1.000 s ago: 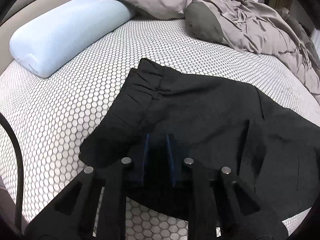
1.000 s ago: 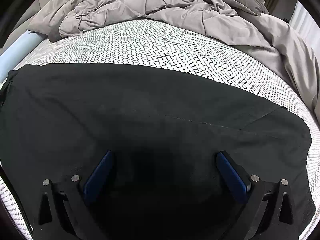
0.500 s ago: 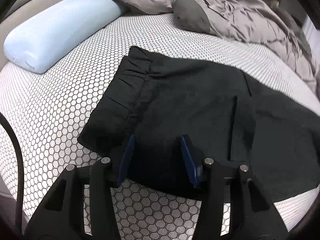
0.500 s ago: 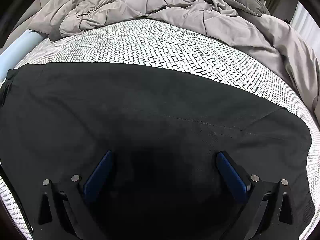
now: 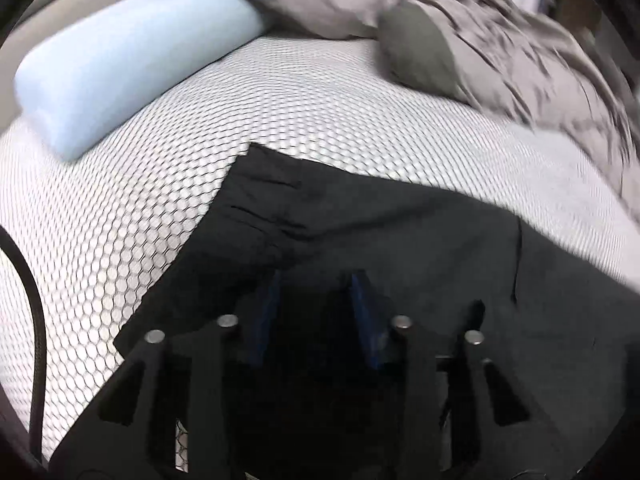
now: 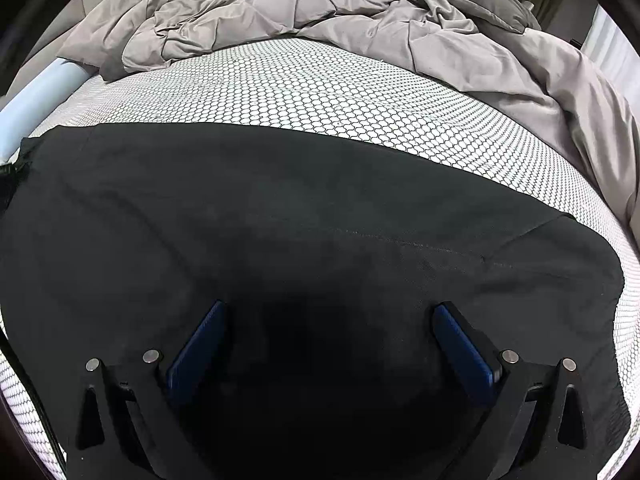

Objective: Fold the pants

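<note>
Our left hand-held gripper [image 5: 316, 312], jaws just narrowing over the waistband end of the black pants [image 6: 304, 216] without clearly pinching, sits nearest that end, while the right hand-held gripper [image 6: 328, 344] hovers wide-spread above the legs stretching rightward across the bed [image 6: 320, 96].

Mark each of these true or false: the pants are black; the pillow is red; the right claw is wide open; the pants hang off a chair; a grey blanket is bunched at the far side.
1. The pants are black. True.
2. The pillow is red. False: it is pale blue.
3. The right claw is wide open. True: its pads stand far apart over the pants.
4. The pants hang off a chair. False: they lie spread on the bed, on its honeycomb-patterned sheet.
5. A grey blanket is bunched at the far side. True.
</note>
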`<state>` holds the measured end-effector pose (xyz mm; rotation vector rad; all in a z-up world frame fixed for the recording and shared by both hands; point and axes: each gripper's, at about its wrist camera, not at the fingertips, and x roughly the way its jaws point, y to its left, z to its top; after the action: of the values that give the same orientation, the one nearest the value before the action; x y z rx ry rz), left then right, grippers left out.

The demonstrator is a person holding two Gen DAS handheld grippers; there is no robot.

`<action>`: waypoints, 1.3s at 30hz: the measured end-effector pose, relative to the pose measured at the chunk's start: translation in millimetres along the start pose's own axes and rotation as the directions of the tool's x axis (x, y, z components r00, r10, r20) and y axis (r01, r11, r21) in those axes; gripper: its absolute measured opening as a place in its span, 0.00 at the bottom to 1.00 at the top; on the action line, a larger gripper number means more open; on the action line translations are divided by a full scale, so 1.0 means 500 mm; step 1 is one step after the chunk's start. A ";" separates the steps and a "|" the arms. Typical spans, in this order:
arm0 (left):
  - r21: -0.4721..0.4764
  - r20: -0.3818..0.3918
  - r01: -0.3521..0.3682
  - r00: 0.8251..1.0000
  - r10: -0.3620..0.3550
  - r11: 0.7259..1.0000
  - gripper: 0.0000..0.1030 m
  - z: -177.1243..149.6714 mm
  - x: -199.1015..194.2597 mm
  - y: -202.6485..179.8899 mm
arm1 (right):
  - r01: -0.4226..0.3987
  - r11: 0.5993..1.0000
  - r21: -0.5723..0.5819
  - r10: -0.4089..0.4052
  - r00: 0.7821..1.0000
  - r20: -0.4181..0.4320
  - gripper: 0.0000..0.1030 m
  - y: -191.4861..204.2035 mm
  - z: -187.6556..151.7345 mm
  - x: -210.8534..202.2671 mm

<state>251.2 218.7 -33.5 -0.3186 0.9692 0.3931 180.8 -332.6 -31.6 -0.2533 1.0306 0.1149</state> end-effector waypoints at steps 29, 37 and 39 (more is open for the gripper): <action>0.432 -0.024 0.436 0.880 -0.474 0.789 0.62 -0.143 -0.162 -0.443 | -0.184 0.983 -0.028 0.185 0.979 0.082 1.00 -0.027 -0.083 -0.105; 0.720 -0.279 0.463 0.875 -0.395 0.517 0.79 -0.344 -0.151 -0.630 | 0.056 0.995 0.078 -0.059 0.998 0.037 0.98 -0.169 -0.202 -0.108; 0.733 -0.272 0.451 0.880 -0.389 0.509 0.83 -0.353 -0.143 -0.634 | 0.151 0.954 0.260 -0.163 0.986 0.027 0.98 -0.264 -0.245 -0.126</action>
<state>231.8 -150.3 -39.3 0.2534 1.0053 -0.5282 74.7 -490.4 -16.9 -0.0947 0.9623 -0.1564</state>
